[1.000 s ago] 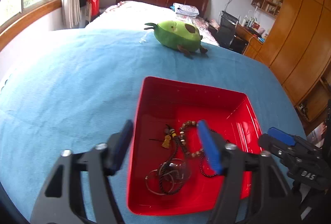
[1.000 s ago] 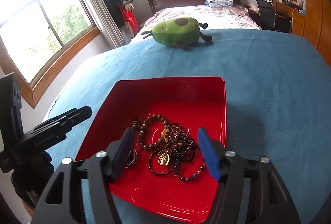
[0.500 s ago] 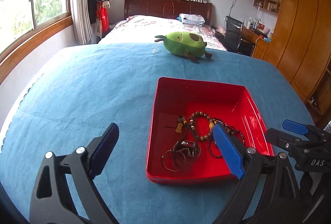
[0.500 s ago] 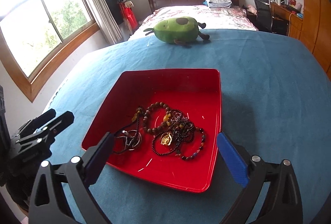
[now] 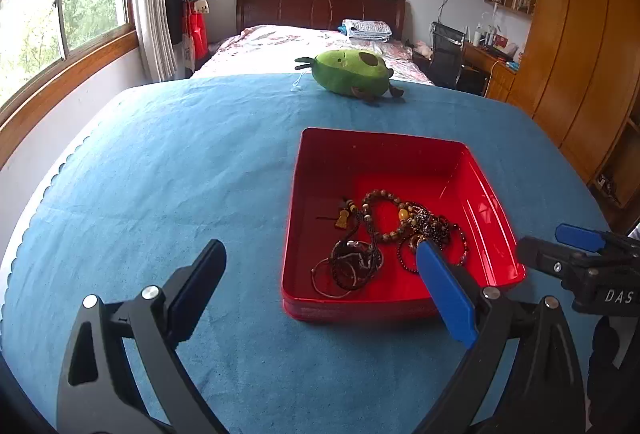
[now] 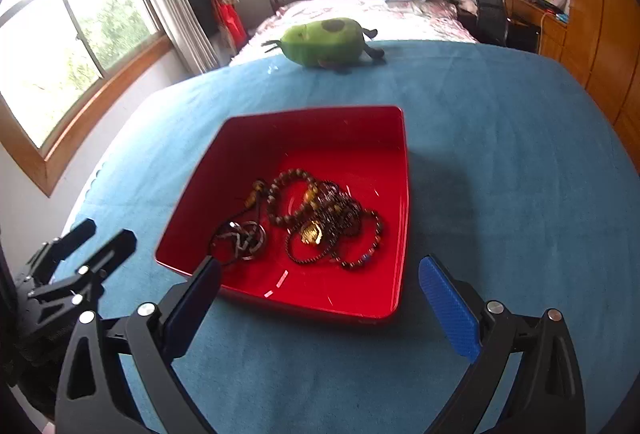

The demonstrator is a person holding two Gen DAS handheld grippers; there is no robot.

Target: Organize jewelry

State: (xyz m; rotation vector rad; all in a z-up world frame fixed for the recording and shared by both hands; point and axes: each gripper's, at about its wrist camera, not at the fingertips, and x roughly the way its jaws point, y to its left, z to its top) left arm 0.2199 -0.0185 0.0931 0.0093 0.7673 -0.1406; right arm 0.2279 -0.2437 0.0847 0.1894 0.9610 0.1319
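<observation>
Left wrist view, read left to right. Blue cloth (image 5: 168, 169) covers the table, bare on the left. Left gripper (image 5: 320, 274): jaws have just been opening and now stand spread wide, nothing between the pads; the dark pad hangs over cloth, the blue pad over the near right part of the red tray (image 5: 316, 149). Tray sits right of centre. All the jewelry (image 5: 394, 234) lies inside it in one loose heap toward the near half; the far half is bare. Right gripper's tip shows at the far right edge, beside the tray. Green plush toy (image 5: 346, 73) lies at the far edge of the cloth, well apart from the tray.

Right wrist view, same order. Left gripper shows at the lower left, off the tray. Right gripper (image 6: 320, 288): jaws have also just been opening, now fully apart and empty, straddling the tray's near edge. Heap, left to right: thin rings on a dark cord (image 6: 244, 236), brown bead bracelet (image 6: 294, 195), gold pendant (image 6: 312, 234) among dark bead strands (image 6: 360, 242).

Handling, judged: pieces are light, limp, and tangle readily; beads hard and likely slick, cord and thin rings may snag. Best hold probably an outer loop free of the heap, such as the bracelet's far arc, pinched across the strand. Lifting from the middle risks dragging several at once.
</observation>
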